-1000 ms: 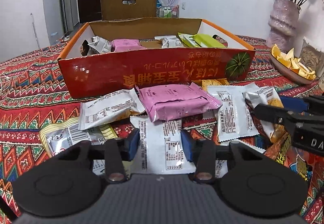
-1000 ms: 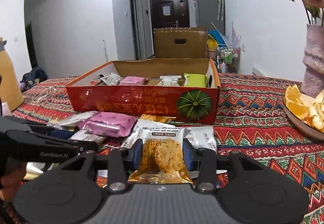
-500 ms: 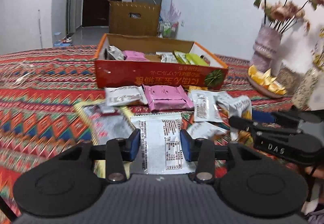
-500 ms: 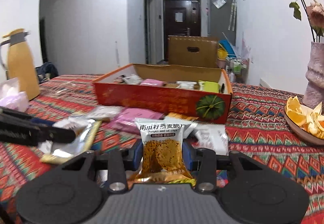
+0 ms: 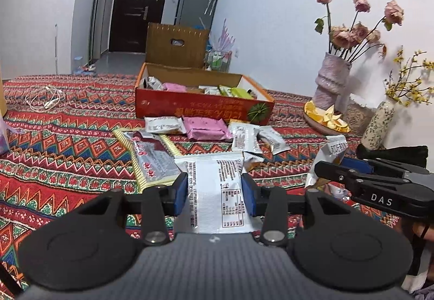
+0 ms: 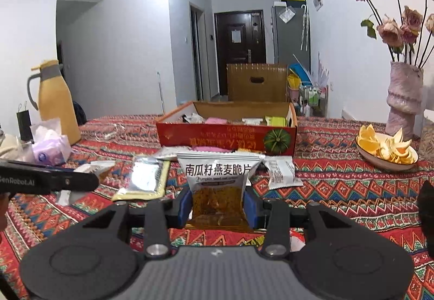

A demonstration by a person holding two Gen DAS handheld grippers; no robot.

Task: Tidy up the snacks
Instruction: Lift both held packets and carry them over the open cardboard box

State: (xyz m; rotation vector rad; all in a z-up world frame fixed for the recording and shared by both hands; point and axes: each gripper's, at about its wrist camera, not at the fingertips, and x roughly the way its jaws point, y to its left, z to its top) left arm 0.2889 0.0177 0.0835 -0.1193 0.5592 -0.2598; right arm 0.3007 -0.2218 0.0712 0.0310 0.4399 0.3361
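The box (image 6: 226, 137) stood at the middle of the surface (image 6: 352, 186), packets inside it. Loose packets (image 5: 206, 130) lay before its near wall. The plate of peels (image 6: 386, 152) sat to its right, the vase (image 6: 404, 99) behind that, the flask (image 6: 58, 101) far left.

Both grippers now sit farther back from the red cardboard box (image 5: 203, 107) and higher above the patterned tablecloth (image 5: 67, 142). The white foil packet (image 5: 215, 191) and the orange-windowed oat-crisp packet (image 6: 218, 186) ride along, lifted off the loose pile.
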